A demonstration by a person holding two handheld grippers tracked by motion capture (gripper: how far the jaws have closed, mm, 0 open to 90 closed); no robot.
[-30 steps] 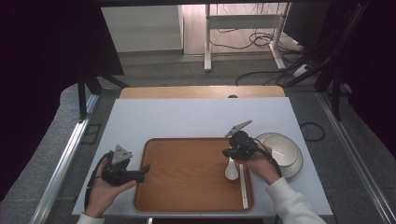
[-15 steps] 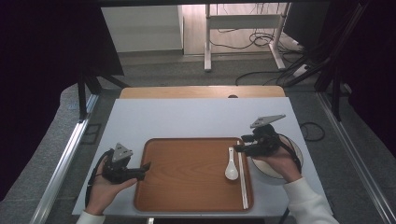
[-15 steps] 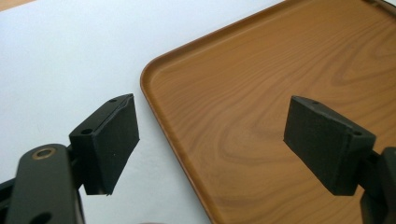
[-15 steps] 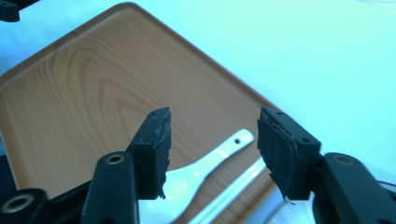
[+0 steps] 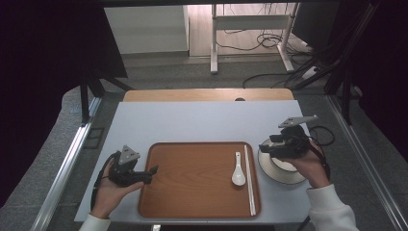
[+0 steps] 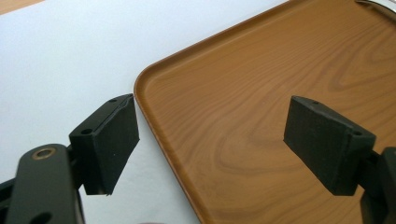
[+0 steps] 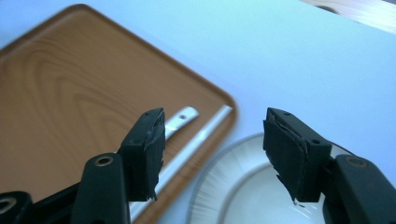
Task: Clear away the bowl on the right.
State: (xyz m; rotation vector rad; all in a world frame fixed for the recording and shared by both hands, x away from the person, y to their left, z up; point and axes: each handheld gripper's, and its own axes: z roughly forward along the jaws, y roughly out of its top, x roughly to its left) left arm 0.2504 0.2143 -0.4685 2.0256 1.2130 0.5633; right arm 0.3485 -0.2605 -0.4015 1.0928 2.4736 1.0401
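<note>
A brown wooden tray [image 5: 192,183] lies on the white table. On its right part rest a white spoon [image 5: 237,171] and a long pale chopstick pair [image 5: 249,180]. My right gripper [image 5: 264,147] hovers over a white plate [image 5: 284,174] just right of the tray; its jaws have just been opening and nothing is between them. In the right gripper view, my right gripper [image 7: 215,135] stands open above the plate [image 7: 233,191], with the spoon handle [image 7: 182,117] beyond. My left gripper [image 5: 152,174] rests open at the tray's left edge [image 6: 154,116], with no object in it.
The white table [image 5: 192,122] has bare room behind the tray. A wooden strip [image 5: 207,94] runs along its far edge. Cables lie on the floor beyond, and a cable [image 5: 322,134] trails off to the right of the plate.
My right gripper let go of the spoon on the tray, opened, and moved right and up over the plate. The left gripper stayed put.
</note>
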